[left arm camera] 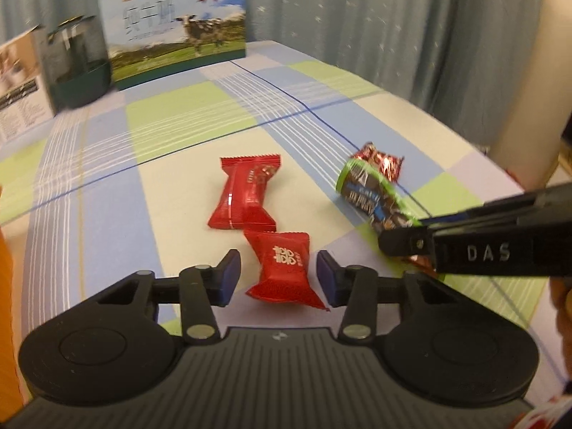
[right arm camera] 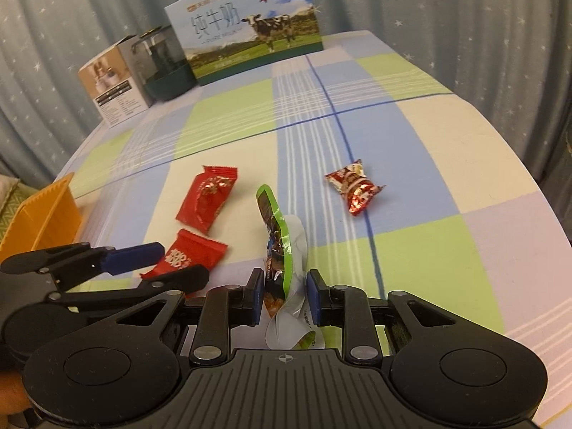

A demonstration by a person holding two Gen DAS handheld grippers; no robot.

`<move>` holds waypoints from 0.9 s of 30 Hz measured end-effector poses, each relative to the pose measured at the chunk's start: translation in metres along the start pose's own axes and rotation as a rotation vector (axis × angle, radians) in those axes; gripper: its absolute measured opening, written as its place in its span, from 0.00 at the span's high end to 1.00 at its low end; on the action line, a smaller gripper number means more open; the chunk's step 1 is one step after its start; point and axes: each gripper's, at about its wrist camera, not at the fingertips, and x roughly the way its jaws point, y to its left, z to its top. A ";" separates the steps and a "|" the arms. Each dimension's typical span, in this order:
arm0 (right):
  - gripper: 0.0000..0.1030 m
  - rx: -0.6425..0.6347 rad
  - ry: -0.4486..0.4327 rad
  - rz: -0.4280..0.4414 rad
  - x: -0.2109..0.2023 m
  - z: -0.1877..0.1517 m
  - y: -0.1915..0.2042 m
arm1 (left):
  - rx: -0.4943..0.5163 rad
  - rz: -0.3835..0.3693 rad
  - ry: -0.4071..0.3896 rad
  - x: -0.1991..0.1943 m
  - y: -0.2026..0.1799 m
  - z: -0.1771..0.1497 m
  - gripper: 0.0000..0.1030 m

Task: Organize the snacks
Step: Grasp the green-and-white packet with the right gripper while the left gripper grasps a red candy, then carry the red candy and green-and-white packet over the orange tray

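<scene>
A small red candy packet [left arm camera: 282,268] lies on the checked tablecloth between the fingers of my left gripper [left arm camera: 277,270]. A thin gap shows on each side of it, so the jaws stand open around it. My right gripper [right arm camera: 284,295] is shut on a green-edged dark snack packet [right arm camera: 280,246], which sticks up from the jaws. In the left wrist view the right gripper [left arm camera: 400,241] comes in from the right with that green-edged packet [left arm camera: 371,193]. A larger red packet [left arm camera: 246,196] lies just beyond the small one. A shiny red wrapped candy [right arm camera: 354,186] lies further right.
An orange basket [right arm camera: 43,214] stands at the table's left edge. A milk carton box [right arm camera: 250,25], a dark container [right arm camera: 164,60] and a small printed box [right arm camera: 111,85] line the far side. A starred curtain hangs behind. The table drops off at right.
</scene>
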 end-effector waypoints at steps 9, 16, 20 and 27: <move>0.73 -0.034 -0.015 -0.023 0.002 -0.001 0.002 | 0.026 -0.002 0.021 0.003 -0.005 -0.001 0.77; 0.72 -0.141 -0.022 -0.066 0.007 -0.005 0.016 | -0.046 -0.011 0.025 -0.010 0.000 -0.004 0.77; 0.74 -0.102 -0.020 -0.048 0.006 -0.006 0.015 | -0.071 -0.008 0.015 -0.024 0.003 -0.007 0.77; 0.75 -0.018 -0.052 0.005 -0.017 -0.007 0.019 | -0.102 0.004 0.002 -0.052 0.011 -0.014 0.77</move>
